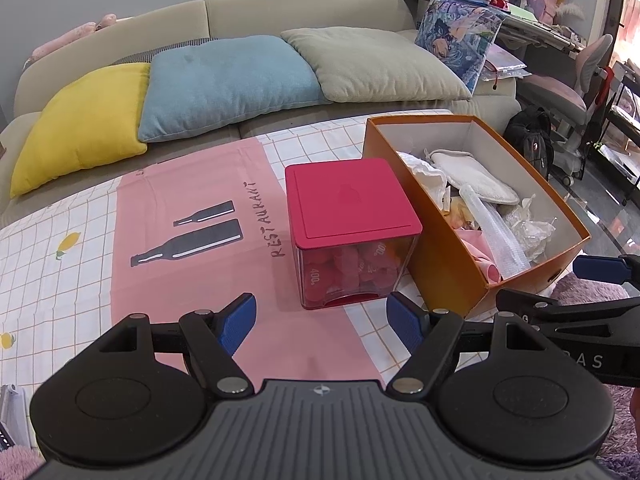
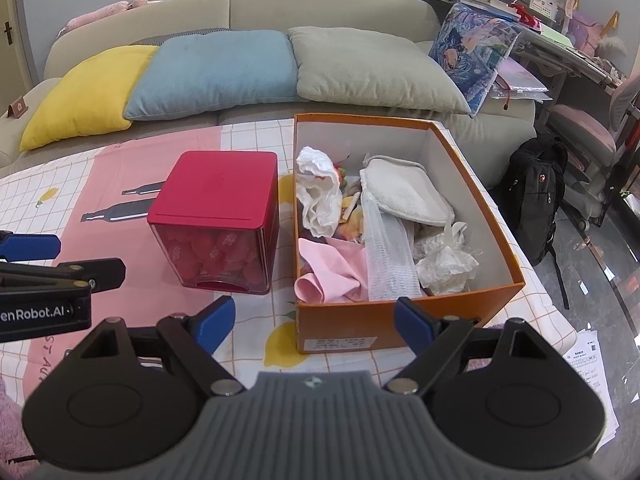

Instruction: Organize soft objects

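Observation:
An orange cardboard box (image 2: pixel 496 216) on the table holds soft things: a white pouch (image 2: pixel 404 192), a pink cloth (image 2: pixel 332 268), white mesh wrap (image 2: pixel 388 256) and crumpled white cloths (image 2: pixel 320 196). It also shows in the left wrist view (image 1: pixel 448 276). Left of it stands a clear cube with a red lid (image 2: pixel 216 196), also in the left wrist view (image 1: pixel 348 204), holding red pieces. My left gripper (image 1: pixel 322 322) is open and empty in front of the cube. My right gripper (image 2: pixel 312 322) is open and empty at the box's near end.
The table has a pink and checked cloth (image 1: pixel 192 240). Behind it a sofa (image 2: pixel 320 4) carries yellow (image 2: pixel 84 92), blue (image 2: pixel 216 72) and grey-green cushions (image 2: pixel 372 68). A black backpack (image 2: pixel 536 196) and a desk chair (image 1: pixel 560 92) stand to the right.

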Motion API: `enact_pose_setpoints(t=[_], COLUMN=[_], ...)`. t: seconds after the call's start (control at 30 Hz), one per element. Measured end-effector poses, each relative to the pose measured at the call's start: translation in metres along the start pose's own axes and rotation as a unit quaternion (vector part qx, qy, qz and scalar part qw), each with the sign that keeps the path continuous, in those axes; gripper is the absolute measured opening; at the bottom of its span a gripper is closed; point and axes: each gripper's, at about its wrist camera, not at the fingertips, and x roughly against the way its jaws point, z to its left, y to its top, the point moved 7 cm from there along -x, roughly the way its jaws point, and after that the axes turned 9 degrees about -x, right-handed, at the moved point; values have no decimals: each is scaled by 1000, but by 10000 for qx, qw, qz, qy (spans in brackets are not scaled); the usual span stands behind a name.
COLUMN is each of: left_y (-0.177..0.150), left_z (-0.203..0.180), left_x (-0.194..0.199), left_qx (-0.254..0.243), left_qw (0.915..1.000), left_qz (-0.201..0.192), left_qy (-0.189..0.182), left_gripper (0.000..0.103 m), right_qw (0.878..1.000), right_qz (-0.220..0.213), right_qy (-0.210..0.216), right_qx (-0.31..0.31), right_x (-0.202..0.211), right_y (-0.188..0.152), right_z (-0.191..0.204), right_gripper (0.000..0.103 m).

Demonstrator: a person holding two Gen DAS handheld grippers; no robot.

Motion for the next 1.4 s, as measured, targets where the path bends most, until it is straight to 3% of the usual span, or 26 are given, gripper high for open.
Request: enact_pose_setpoints(t=[1.4], left_y=[-2], left_z=[-2], left_x=[1], left_qx=[-36], left_qw=[9999], left_qz=[-40], left_qy=[-91], left_gripper=[87], right_qw=[9999], right_qz=[119], right_qy=[56], right_qx=[72], right_x=[-4], right_y=[-4], right_z=[1], right_gripper=[85])
